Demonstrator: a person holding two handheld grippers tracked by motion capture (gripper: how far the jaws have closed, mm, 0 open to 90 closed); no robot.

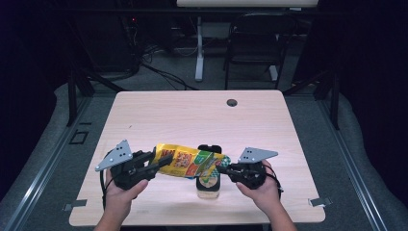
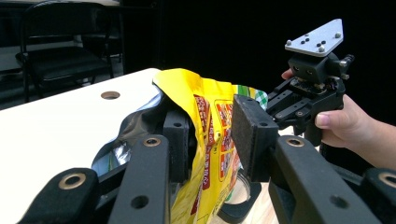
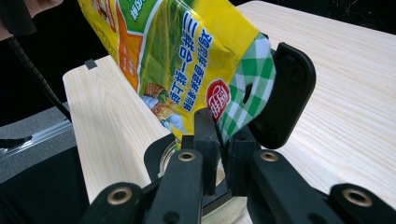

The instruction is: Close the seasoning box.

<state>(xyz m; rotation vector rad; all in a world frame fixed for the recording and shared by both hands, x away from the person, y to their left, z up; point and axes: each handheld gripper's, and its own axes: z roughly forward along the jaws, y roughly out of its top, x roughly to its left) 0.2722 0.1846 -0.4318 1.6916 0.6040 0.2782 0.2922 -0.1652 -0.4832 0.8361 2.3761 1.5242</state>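
Bag [image 1: 190, 162] hangs stretched between both grippers, long axis running left to right above the jar [image 1: 208, 185], which stands on the table [image 1: 192, 115] near its front edge. Landmark is the jar: bag sits just over its open mouth, slightly to the left of it, tilted so the right end is lower. Jar's black flip lid [image 1: 210, 148] stands up behind the bag.

Left gripper [image 1: 156, 163] has its jaws partly open, one pad inside the torn-open mouth of the bag, the other outside against the yellow wall; looks like a pinch on that wall, seen in the left gripper view [image 2: 205, 135]. Right gripper [image 1: 222, 168] is nearly closed, clamped on the green checked end of the bag [image 3: 247, 100], directly above the jar rim [image 3: 163, 158].

Judgement: pour turns on the open end, which lies on the left side of the jar, not over it. Bag must swing or tip so that mouth comes above the jar opening. Left hand [image 1: 120, 190] is nearer the mouth; right hand [image 1: 262, 187] is nearer the jar.
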